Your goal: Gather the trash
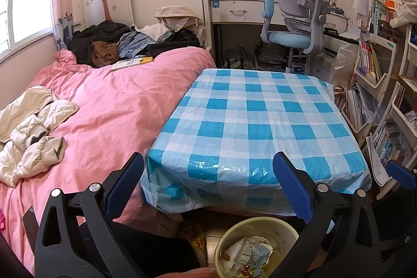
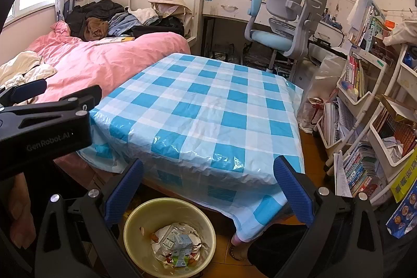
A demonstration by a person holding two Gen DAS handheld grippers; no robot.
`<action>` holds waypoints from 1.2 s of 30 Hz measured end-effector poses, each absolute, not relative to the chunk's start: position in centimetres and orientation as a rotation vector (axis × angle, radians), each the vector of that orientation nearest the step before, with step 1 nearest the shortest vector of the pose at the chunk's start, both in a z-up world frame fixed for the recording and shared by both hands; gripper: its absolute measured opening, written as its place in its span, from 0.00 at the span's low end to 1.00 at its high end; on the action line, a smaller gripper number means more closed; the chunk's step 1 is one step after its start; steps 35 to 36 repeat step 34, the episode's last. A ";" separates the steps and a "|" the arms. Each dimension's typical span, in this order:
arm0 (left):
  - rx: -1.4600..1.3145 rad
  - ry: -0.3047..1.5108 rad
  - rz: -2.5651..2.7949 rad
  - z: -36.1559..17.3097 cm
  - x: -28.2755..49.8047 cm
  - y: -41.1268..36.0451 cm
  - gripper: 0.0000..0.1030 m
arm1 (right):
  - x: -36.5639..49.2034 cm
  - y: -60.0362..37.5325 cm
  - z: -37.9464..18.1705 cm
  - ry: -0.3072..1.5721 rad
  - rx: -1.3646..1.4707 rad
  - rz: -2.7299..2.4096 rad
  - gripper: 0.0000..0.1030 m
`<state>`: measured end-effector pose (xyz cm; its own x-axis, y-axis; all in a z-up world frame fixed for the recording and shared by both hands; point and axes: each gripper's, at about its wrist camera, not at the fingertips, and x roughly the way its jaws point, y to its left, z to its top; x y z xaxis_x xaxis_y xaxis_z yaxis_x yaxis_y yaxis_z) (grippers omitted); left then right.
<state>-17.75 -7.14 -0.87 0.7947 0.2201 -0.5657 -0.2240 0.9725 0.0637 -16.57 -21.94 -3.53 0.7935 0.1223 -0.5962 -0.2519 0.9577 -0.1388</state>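
Both my claws, left gripper [image 1: 208, 189] and right gripper [image 2: 208, 189], gape wide and empty over one bin [image 2: 133, 223] of trash [image 2: 177, 244] below the tabletop [image 2: 208, 100] edge.

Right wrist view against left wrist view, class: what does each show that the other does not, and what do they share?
Only the right wrist view shows the left gripper from the side, with GenRobot.AI lettering on its body, and one table leg's pink foot on the floor.

Only the left wrist view shows a blue finger of the right gripper at its right edge, and the cream padded jacket in full.

Both share the blue checked tablecloth, the pink quilt, the desk chair and the yellowish bin holding cartons and wrappers, framed by open blue fingers.
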 end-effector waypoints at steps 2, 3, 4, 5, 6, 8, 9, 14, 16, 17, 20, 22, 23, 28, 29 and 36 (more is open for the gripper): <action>-0.005 0.608 0.238 -0.9 -17.7 -7.1 0.93 | -16.5 -22.0 -3.6 0.625 -0.217 0.205 0.92; -0.004 0.608 0.238 -0.9 -17.7 -7.1 0.93 | -16.4 -21.9 -3.6 0.625 -0.218 0.206 0.92; -0.005 0.608 0.239 -0.9 -17.7 -7.1 0.93 | -16.4 -21.8 -3.6 0.626 -0.219 0.208 0.92; -0.007 0.608 0.239 -0.9 -17.8 -7.2 0.93 | -16.4 -21.9 -3.6 0.626 -0.220 0.210 0.92; -0.008 0.607 0.237 -0.9 -17.7 -7.2 0.93 | -16.3 -21.9 -3.7 0.627 -0.220 0.211 0.92; -0.004 0.606 0.237 -0.9 -17.7 -7.2 0.93 | -16.3 -21.9 -3.7 0.629 -0.222 0.213 0.92; -0.002 0.605 0.238 -0.8 -17.7 -7.1 0.93 | -16.2 -21.8 -3.8 0.631 -0.223 0.214 0.92; -0.004 0.604 0.234 -0.8 -17.4 -6.6 0.93 | -16.0 -22.0 -3.8 0.634 -0.225 0.221 0.92; -0.010 0.586 0.218 -0.8 -17.4 -6.5 0.93 | -15.7 -22.1 -3.9 0.637 -0.224 0.229 0.92; -0.015 0.572 0.206 -0.8 -17.3 -6.4 0.93 | -15.5 -22.2 -4.0 0.641 -0.222 0.233 0.92; -0.029 0.609 0.172 -1.3 -16.0 -6.1 0.93 | -14.3 -22.6 -4.4 0.668 -0.203 0.255 0.92; -0.028 0.626 0.178 -1.8 -15.1 -5.9 0.93 | -12.9 -22.9 -4.6 0.685 -0.201 0.270 0.92; -0.017 0.636 0.179 -2.0 -14.4 -5.8 0.93 | -12.3 -22.8 -4.8 0.693 -0.206 0.276 0.92; -0.036 0.724 0.156 -3.2 -9.9 -5.6 0.93 | -7.4 -22.4 -6.4 0.770 -0.270 0.341 0.92; -0.045 0.752 0.169 -3.6 -8.6 -5.3 0.93 | -6.6 -22.3 -6.7 0.782 -0.284 0.347 0.92; -0.050 0.858 0.165 -5.2 -3.7 -5.3 0.93 | -0.4 -21.5 -9.1 0.894 -0.347 0.387 0.92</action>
